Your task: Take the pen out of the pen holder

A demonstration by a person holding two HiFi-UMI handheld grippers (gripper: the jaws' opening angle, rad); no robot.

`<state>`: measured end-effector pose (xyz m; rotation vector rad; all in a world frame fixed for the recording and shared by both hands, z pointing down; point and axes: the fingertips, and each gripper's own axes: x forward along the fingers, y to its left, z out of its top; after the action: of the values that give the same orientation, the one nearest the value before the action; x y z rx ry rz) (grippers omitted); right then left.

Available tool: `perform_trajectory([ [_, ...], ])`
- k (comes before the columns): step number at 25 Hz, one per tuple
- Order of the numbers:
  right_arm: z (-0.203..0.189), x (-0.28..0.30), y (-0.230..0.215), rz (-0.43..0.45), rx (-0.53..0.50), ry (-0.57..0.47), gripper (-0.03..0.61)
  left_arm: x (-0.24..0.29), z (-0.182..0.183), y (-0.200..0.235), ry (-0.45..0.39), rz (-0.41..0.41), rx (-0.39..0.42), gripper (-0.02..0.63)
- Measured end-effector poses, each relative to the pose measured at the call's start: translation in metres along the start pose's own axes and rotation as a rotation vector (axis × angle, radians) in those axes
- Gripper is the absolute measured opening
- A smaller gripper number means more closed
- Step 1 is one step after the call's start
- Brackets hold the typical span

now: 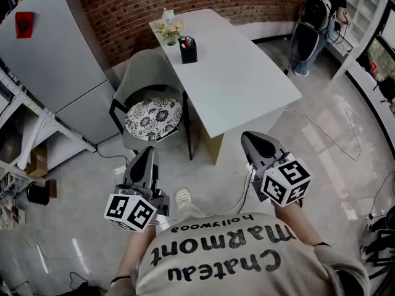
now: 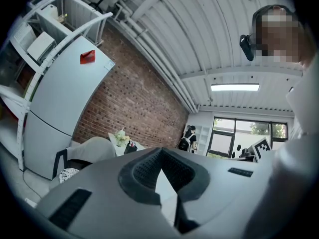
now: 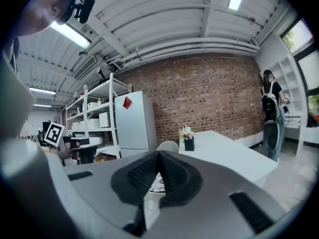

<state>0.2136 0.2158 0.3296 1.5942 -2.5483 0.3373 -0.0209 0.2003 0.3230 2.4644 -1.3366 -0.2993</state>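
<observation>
A black pen holder (image 1: 188,51) with several pens stands at the far end of the white table (image 1: 247,85), well ahead of both grippers. It shows small in the left gripper view (image 2: 130,146) and in the right gripper view (image 3: 189,144). My left gripper (image 1: 150,151) hangs over the floor near the chair, shut and empty. Off the table's near corner, my right gripper (image 1: 251,137) is also shut with nothing in it. In their own views the left gripper (image 2: 160,151) and right gripper (image 3: 159,153) show jaws meeting at the tip.
A small vase of flowers (image 1: 170,31) stands beside the pen holder. A grey chair with a patterned cushion (image 1: 153,119) sits at the table's left side. A grey fridge (image 1: 49,48) and shelving stand left. A person (image 1: 315,23) stands at the far right; cables cross the floor.
</observation>
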Motion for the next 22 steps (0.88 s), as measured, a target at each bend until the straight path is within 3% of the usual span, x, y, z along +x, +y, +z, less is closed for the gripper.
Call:
perform_trajectory([
  [5,0.02,0.056,-0.01,-0.04,0.013,0.004,0.003,0.05,0.023,0.034,0.02,-0.06,0.002,0.002],
  [16,0.08,0.172,-0.02,-0.127,0.105,-0.092,0.003,0.139,0.092,0.124,0.005,-0.186,0.024,0.002],
  [22,0.066,0.226,-0.011,-0.14,0.084,-0.039,0.003,0.163,0.097,0.172,0.007,-0.205,0.007,0.002],
])
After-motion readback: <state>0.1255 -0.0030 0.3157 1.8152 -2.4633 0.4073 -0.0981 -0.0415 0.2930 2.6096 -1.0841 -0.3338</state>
